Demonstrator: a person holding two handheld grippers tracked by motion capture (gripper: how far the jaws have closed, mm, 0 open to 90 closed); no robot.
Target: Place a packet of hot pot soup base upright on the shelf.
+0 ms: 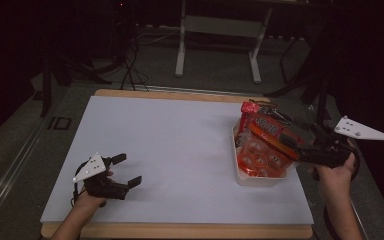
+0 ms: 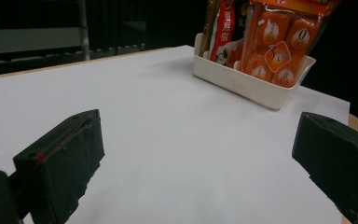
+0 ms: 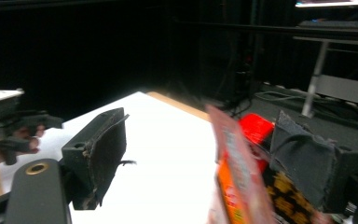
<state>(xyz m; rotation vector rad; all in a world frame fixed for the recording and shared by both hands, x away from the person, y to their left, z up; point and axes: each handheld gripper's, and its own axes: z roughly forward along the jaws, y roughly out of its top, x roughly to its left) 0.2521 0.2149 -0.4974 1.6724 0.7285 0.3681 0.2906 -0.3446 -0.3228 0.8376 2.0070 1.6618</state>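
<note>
The work in hand looks like packing snack packets into the white bin (image 1: 260, 178) at the right of the counter (image 1: 170, 145). The step appears to be the release: the right gripper (image 1: 292, 150) hangs just over the bin with its fingers (image 3: 98, 154) spread wide, and the orange packet (image 1: 262, 150) stands tilted between them — near the pads but, as far as the blurred right gripper view shows, not pressed by either. The packet leans inside the bin, its lower end down among the other packs.

The left gripper (image 1: 125, 172) rests low at the near left of the counter, well apart from the bin, its fingers (image 2: 60, 158) wide open and holding nothing.

The next move likely calls for drawing the right gripper up and clear without snagging the packet's top edge, since the packet leans close to the right-hand finger. A catch there could tip it out of the bin.

Counted: one bin; two grippers, one in each hand; one large orange packet of round pieces; one red packet (image 1: 250, 107) standing behind it — and at least one more pack with dark and yellow print beside them, though how many lie deeper in the bin cannot be told.
</note>
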